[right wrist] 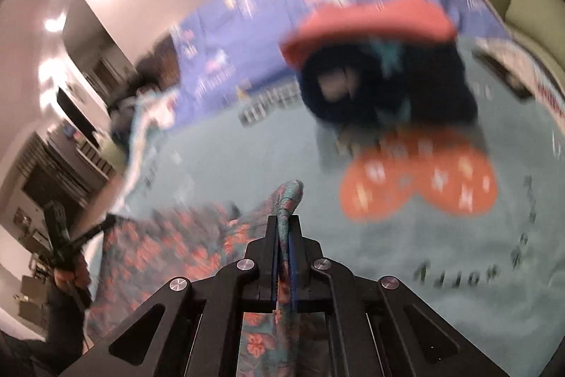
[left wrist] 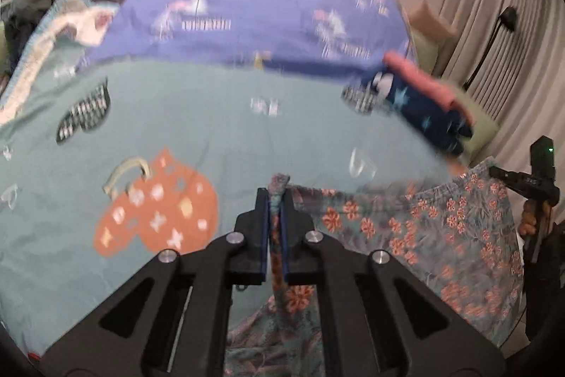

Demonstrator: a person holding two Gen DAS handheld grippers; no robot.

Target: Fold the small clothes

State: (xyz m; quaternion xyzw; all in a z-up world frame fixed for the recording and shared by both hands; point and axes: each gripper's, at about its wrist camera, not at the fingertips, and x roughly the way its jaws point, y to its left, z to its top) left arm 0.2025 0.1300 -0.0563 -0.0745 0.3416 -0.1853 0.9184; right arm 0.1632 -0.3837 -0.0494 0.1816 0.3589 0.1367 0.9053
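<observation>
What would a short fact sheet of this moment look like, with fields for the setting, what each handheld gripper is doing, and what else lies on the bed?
setting: a bed with a teal bedspread and a purple sheet beyond it
left gripper: shut on one edge of the floral garment
right gripper: shut on another edge of the same garment
garment state: stretched between the two grippers
already folded: a navy star-print piece with a pink piece on top
image quality: motion-blurred, fine detail unclear

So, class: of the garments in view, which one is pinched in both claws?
The floral garment, teal with orange flowers, stretched between the left claw and right claw; the navy starred garment lies free on the bed.
</observation>
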